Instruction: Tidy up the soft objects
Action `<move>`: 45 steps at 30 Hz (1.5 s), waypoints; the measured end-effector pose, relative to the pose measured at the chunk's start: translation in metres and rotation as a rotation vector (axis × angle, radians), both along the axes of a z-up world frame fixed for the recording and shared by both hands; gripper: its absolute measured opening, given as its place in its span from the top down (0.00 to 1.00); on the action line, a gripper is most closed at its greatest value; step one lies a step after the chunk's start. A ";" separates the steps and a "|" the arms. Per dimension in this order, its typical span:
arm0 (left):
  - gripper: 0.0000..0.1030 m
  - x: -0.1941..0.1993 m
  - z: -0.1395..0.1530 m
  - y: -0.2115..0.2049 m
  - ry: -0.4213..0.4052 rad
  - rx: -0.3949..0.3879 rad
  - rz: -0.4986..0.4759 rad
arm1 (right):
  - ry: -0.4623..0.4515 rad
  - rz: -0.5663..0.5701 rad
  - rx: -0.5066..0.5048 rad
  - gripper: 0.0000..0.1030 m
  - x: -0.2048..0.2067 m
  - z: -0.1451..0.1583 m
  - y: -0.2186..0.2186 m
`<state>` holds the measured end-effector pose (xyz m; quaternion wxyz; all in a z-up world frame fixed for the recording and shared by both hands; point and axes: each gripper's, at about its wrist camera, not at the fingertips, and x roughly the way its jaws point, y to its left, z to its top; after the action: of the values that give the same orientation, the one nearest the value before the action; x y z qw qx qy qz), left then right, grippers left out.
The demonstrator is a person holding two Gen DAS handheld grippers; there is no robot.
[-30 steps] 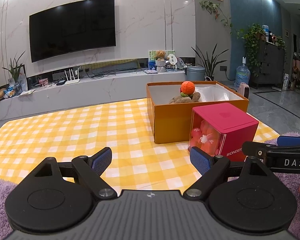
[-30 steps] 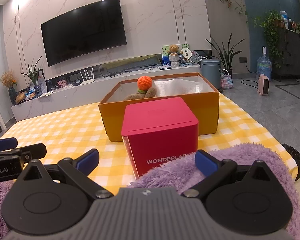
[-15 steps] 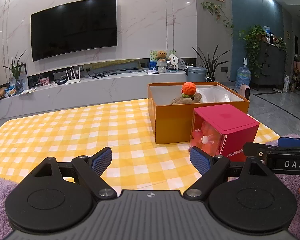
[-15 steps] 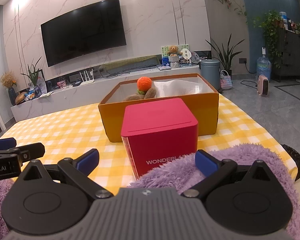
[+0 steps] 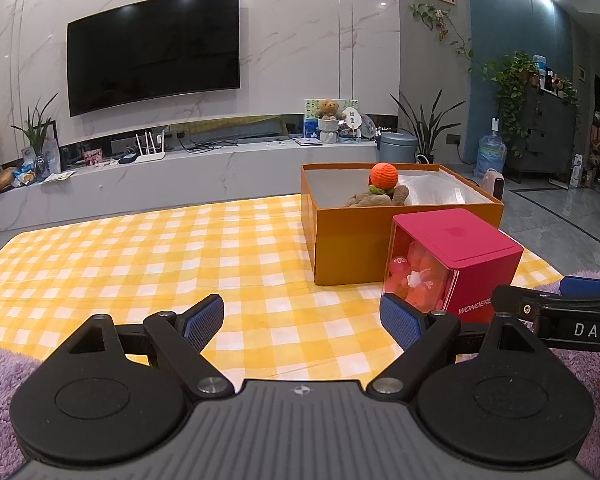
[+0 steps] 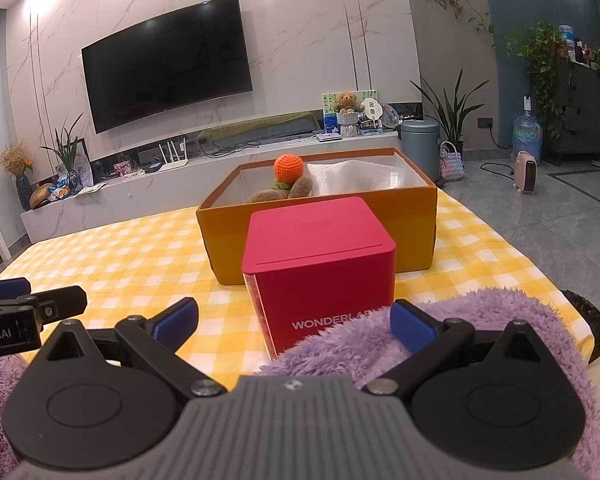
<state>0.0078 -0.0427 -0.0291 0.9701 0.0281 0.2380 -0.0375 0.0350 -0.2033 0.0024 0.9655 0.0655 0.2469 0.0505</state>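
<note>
An orange cardboard box [image 5: 352,252] [image 6: 228,244] stands on the yellow checked cloth [image 5: 140,256] [image 6: 132,256]. Inside it lie an orange crocheted ball [image 5: 384,175] [image 6: 288,167] on a brown plush toy [image 5: 374,199] [image 6: 296,189], with white paper [image 6: 356,176] beside them. A pink cube box [image 5: 460,256] [image 6: 320,264] with a clear side showing pink soft pieces stands in front of it. My left gripper [image 5: 302,318] is open above the cloth with nothing between its fingers. My right gripper [image 6: 294,320] is open just before the pink box, over purple fluffy fabric [image 6: 480,320].
Purple fluffy fabric [image 5: 0,368] also covers the near left corner. Beyond the table are a TV [image 5: 152,48], a low white shelf [image 5: 180,176] with clutter, plants and a grey bin [image 6: 420,140]. The right gripper's side [image 5: 556,312] shows in the left view.
Both views have shifted only very slightly; the grippers stay open and nothing on the table has moved.
</note>
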 end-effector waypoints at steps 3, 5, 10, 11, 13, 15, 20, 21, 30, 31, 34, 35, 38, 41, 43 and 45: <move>0.00 0.000 0.000 0.000 0.002 -0.001 -0.003 | 0.000 0.001 0.000 0.03 0.000 0.000 0.000; 0.00 0.000 0.000 0.001 0.003 0.000 0.000 | 0.000 0.000 0.000 0.03 0.000 0.000 0.000; 0.00 0.000 0.000 0.001 0.003 0.000 0.001 | 0.000 0.000 0.000 0.03 0.000 0.000 0.000; 0.00 0.001 0.000 0.001 0.004 -0.001 0.001 | -0.001 0.000 0.000 0.03 0.000 0.000 0.000; 0.00 0.000 -0.001 0.001 0.006 -0.002 0.002 | -0.001 0.000 0.000 0.03 0.000 0.000 0.000; 0.00 -0.001 0.000 0.001 0.006 -0.001 0.005 | -0.001 0.000 0.000 0.03 0.000 0.000 0.000; 0.00 -0.001 0.000 0.001 0.008 -0.002 0.006 | -0.001 0.000 0.000 0.03 0.000 0.000 0.000; 0.00 -0.001 0.000 0.001 0.008 -0.002 0.007 | -0.001 0.001 0.000 0.03 0.000 -0.001 0.000; 0.00 -0.003 0.000 0.000 0.005 -0.005 0.009 | -0.001 0.000 0.000 0.03 0.000 -0.001 0.000; 0.00 -0.003 0.000 0.000 0.002 -0.006 0.009 | -0.002 0.001 0.000 0.03 0.000 -0.001 0.000; 0.00 -0.005 0.001 -0.002 -0.003 0.000 0.016 | -0.002 0.000 -0.001 0.03 0.000 0.000 0.000; 0.00 -0.005 0.001 -0.004 -0.004 0.003 0.021 | -0.002 0.000 -0.002 0.03 0.000 0.000 0.000; 0.00 -0.005 0.002 -0.004 -0.004 -0.003 0.025 | -0.002 0.000 -0.001 0.03 0.000 0.000 0.000; 0.00 -0.006 0.002 -0.005 -0.004 -0.005 0.028 | -0.002 0.000 -0.002 0.03 0.000 0.000 0.000; 0.00 -0.006 0.002 -0.005 -0.004 -0.003 0.029 | -0.002 0.000 -0.002 0.03 0.000 -0.001 0.000; 0.00 -0.006 0.002 -0.005 -0.003 -0.002 0.028 | -0.002 0.000 -0.002 0.03 0.001 0.000 0.000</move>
<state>0.0018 -0.0479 -0.0273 0.9710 0.0238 0.2368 -0.0240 0.0356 -0.2033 0.0019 0.9658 0.0645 0.2460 0.0502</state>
